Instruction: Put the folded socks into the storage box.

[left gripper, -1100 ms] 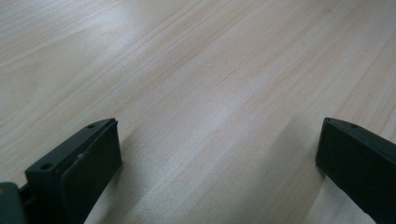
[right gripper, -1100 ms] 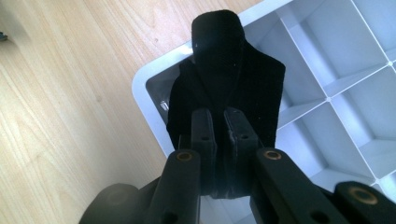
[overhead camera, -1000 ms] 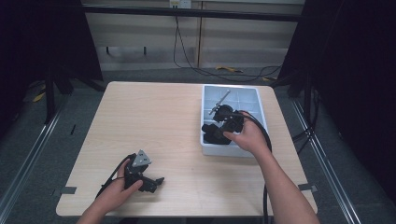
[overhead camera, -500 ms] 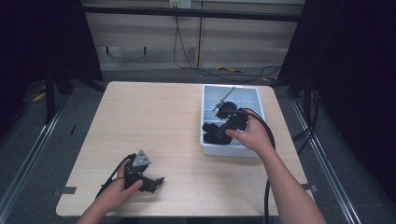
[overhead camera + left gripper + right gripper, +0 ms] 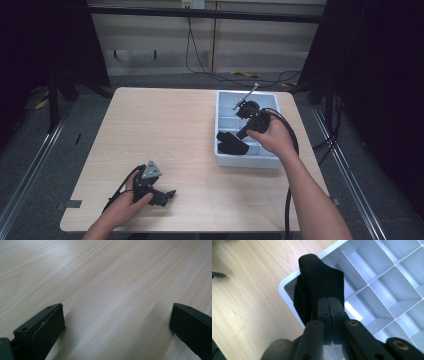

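So the divided tray (image 5: 247, 159) sits on the table (image 5: 170, 130) over by its right edge, closer to the far side than the near one. There's a folded sock (image 5: 319, 287) in the tray's compartment at the near left corner, part of it draped over the dividers. My right gripper (image 5: 329, 312) is above the tray, just behind the sock, pinching its end. My left gripper (image 5: 159, 192) is way off near the front left corner, resting on the bare table, well apart from the tray.
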Motion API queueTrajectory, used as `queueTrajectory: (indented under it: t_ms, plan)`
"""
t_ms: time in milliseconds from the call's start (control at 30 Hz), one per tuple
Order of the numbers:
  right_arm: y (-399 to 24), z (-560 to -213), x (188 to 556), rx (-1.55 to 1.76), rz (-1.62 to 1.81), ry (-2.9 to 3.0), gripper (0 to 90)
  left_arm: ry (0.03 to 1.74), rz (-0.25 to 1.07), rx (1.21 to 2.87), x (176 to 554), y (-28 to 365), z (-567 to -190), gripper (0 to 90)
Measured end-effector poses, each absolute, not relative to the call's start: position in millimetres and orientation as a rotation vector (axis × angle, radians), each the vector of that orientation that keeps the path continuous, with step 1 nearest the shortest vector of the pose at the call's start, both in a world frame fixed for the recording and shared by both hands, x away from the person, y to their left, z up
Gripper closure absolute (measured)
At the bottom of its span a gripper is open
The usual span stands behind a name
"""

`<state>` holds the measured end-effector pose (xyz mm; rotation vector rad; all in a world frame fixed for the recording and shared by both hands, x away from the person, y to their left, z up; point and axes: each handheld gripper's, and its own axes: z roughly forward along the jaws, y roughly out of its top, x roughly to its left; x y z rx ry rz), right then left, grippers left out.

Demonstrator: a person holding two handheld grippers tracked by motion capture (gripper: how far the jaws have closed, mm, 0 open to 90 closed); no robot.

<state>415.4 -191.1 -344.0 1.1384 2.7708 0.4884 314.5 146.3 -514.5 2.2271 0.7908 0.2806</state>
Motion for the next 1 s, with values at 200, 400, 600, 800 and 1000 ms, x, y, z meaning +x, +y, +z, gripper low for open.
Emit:
queueTrajectory:
  t_ms: [200,400,600,800,1000]
  plan:
    - [-187,-350,420,1.124,0.47,2.785,90.0,0.791,0.281,2.227,314,146,-515,0.0]
    - [-184,-358,422,1.117,0.46,2.795,90.0,0.791,0.284,2.224,314,146,-515,0.0]
    - [-183,-366,423,1.117,0.439,2.801,90.0,0.79,0.282,2.227,314,146,-515,0.0]
    - [-181,-375,423,1.12,0.422,2.822,90.0,0.791,0.282,2.229,314,146,-514,0.0]
    - [-180,-378,424,1.115,0.415,2.825,90.0,0.791,0.281,2.226,314,146,-515,0.0]
